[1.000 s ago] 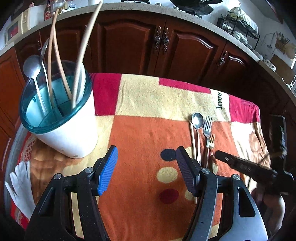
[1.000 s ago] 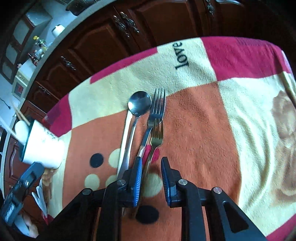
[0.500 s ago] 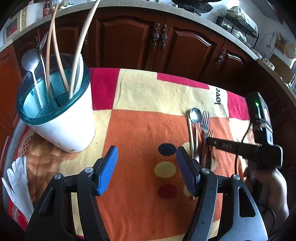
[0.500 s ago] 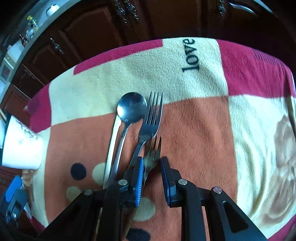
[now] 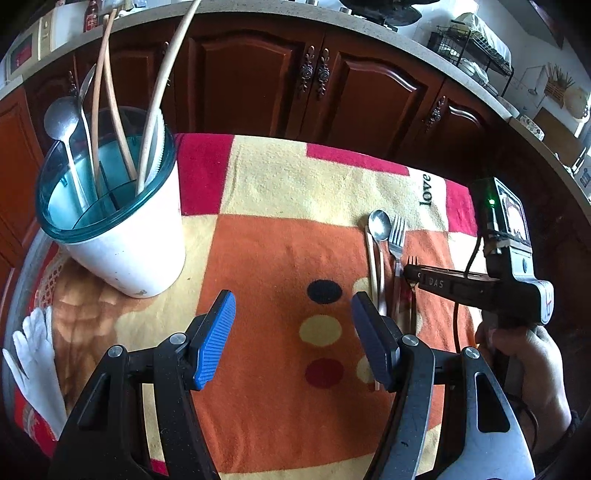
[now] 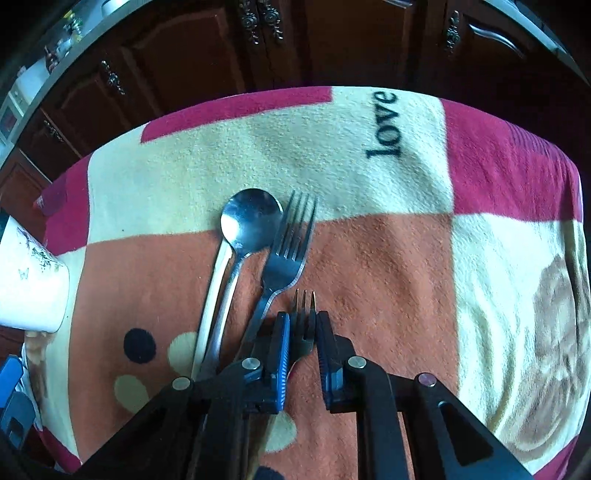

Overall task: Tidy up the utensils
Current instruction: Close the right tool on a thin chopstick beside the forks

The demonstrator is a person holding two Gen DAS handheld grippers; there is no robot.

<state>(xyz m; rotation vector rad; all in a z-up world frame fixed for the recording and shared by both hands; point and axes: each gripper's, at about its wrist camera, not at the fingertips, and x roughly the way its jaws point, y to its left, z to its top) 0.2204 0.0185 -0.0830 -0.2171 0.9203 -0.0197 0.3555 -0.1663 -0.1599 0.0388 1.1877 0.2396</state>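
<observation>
Blue pads of the right gripper (image 6: 302, 334) sat on both sides of the small fork (image 6: 303, 325), almost closed on it. Just to its left lay the big fork (image 6: 286, 254) and spoon (image 6: 251, 221). The left gripper (image 5: 291, 339) hung wide apart, holding nothing, with the white cup (image 5: 125, 236) far to its left.

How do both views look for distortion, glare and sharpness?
Left wrist: heavy fisheye bends the countertop; window area at top right blown out. Right wrist: sharp, blanket edges curved, dull sheen on spoon, small fork between the fingers in shade.
</observation>
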